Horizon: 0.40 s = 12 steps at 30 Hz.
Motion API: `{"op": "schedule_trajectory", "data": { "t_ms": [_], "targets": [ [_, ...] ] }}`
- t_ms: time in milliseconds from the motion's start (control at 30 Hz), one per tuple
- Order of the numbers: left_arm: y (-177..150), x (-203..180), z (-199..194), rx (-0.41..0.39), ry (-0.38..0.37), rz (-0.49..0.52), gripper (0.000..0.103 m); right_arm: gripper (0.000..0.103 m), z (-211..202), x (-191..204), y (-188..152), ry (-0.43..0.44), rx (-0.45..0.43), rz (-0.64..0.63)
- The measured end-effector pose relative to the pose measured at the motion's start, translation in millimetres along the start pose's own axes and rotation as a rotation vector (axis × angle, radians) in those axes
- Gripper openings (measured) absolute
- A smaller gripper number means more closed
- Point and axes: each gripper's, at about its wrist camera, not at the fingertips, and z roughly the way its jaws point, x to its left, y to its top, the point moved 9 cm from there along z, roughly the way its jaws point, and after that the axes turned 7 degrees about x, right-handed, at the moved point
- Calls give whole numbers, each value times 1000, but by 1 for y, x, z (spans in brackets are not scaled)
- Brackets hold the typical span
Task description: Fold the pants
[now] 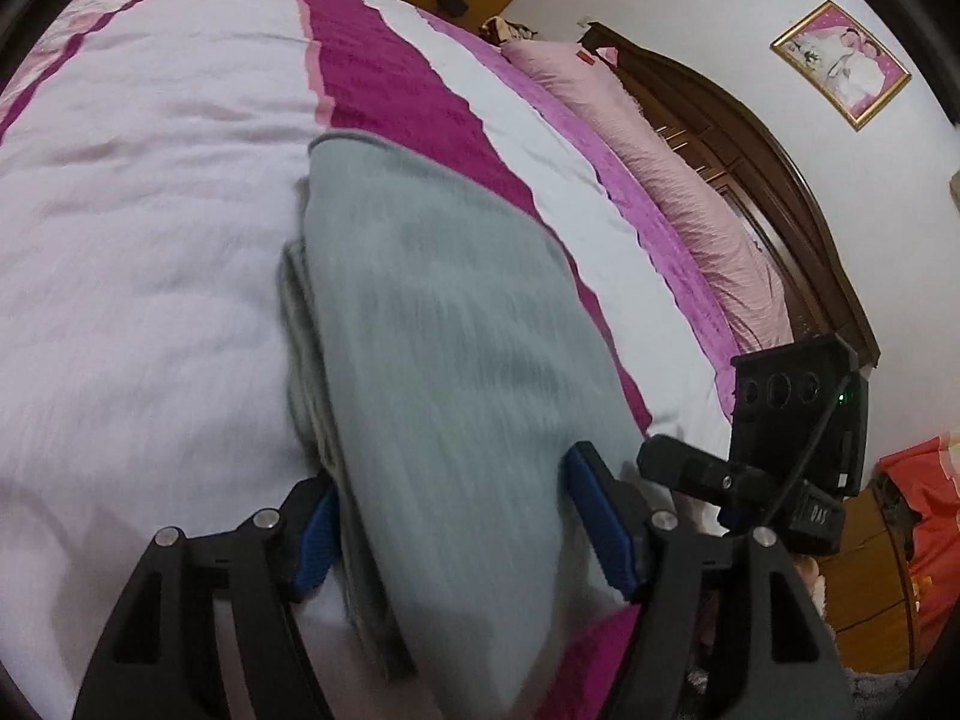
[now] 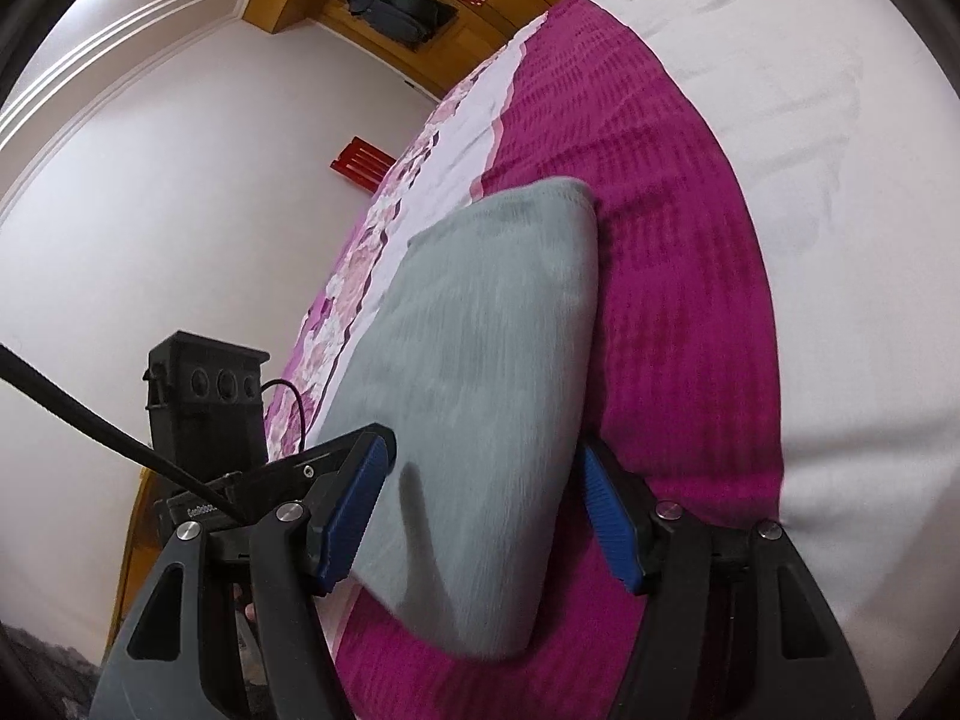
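Pants (image 1: 444,324), grey, folded into a compact stack of layers, lying on bedspread (image 1: 150,192) across its magenta band (image 1: 384,78) and white field. Edges of lower layers visible along the stack's left side in left wrist view; rounded fold end farthest from both cameras. Slight motion blur over the cloth.

Left gripper (image 1: 462,531): blue-padded fingers (image 1: 600,525) spread wide, one on each side of the near end of the stack, neither pad pressing the cloth.

Right gripper (image 2: 486,513): likewise parted, blue pads (image 2: 351,516) flanking the near corner of the folded stack, which rests mostly on the magenta band (image 2: 654,276); no grip on the fabric.

Each gripper's black body visible in the other's view, at the right edge of the left wrist view (image 1: 798,420) and at the left of the right wrist view (image 2: 204,414).

Background: pink pillow (image 1: 678,180) along dark wooden headboard (image 1: 774,156); framed picture (image 1: 840,63) on white wall; floral border (image 2: 372,240) at bedspread edge.
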Motion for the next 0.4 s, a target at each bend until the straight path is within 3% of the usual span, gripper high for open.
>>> {"op": "schedule_trajectory", "data": {
  "t_ms": [300, 400],
  "targets": [
    [28, 2, 12, -5, -74, 15, 73, 63, 13, -4, 26, -14, 2, -12],
    [31, 5, 13, -9, -80, 6, 65, 62, 16, -5, 33, -16, -4, -10]
  ]
}}
